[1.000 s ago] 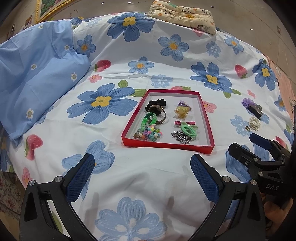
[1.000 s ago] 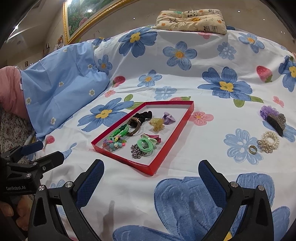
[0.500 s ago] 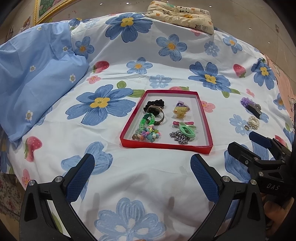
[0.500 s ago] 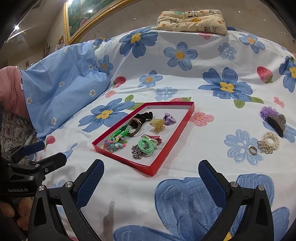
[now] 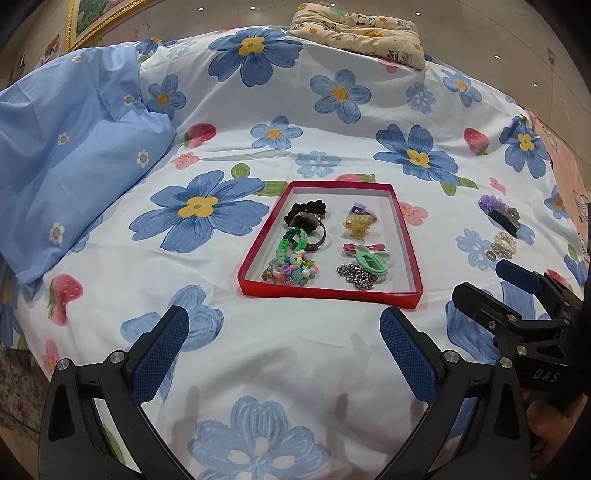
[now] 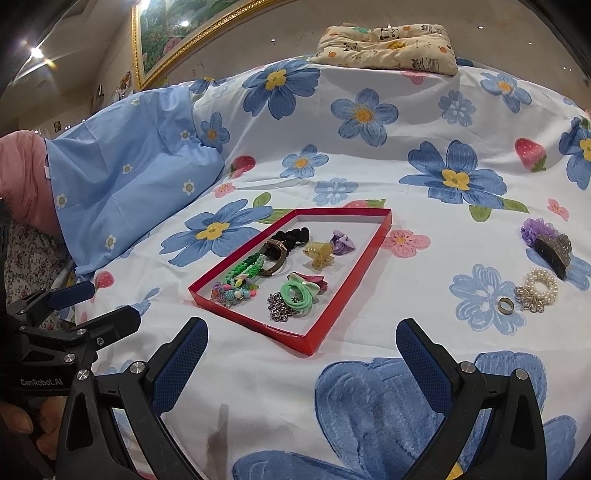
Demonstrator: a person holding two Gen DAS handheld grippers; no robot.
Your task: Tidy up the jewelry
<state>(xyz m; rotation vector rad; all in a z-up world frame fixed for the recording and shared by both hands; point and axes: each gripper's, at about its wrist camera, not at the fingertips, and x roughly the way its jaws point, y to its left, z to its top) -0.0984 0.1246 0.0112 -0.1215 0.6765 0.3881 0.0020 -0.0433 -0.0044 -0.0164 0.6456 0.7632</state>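
- Two grippers in view, both low over the bedsheet [image 5: 295, 350], both with jaws spread wide and nothing between the pads.
- Left gripper [image 5: 284, 332] sits in front of the tray's near edge; right gripper [image 6: 301, 347] sits off the tray's near right corner.
- Red tray [image 5: 328, 290] lies flat on the sheet, mid-bed.
- Tray contents, left column: black scrunchie [image 5: 308, 206] at the back, watch [image 5: 308, 225] just in front and touching it, green braided band [image 5: 290, 242], beaded bracelet [image 5: 291, 273] at the near edge.
- Tray contents, right column: purple clip [image 5: 360, 210], yellow claw clip [image 5: 357, 226], pink bow clip [image 5: 364, 246], green hair ties [image 5: 371, 260], metal chain [image 5: 357, 277] nearest.
- Outside the tray, to its right on the sheet: purple flower clip [image 6: 537, 229] touching a dark claw clip [image 6: 552, 251], pearl bracelet [image 6: 537, 286] nearer, ring [image 6: 505, 305] just beside the pearls.
- Blue pillow [image 5: 66, 158] lies left of the tray; a panda-print cushion [image 5: 356, 31] rests at the far end of the bed.
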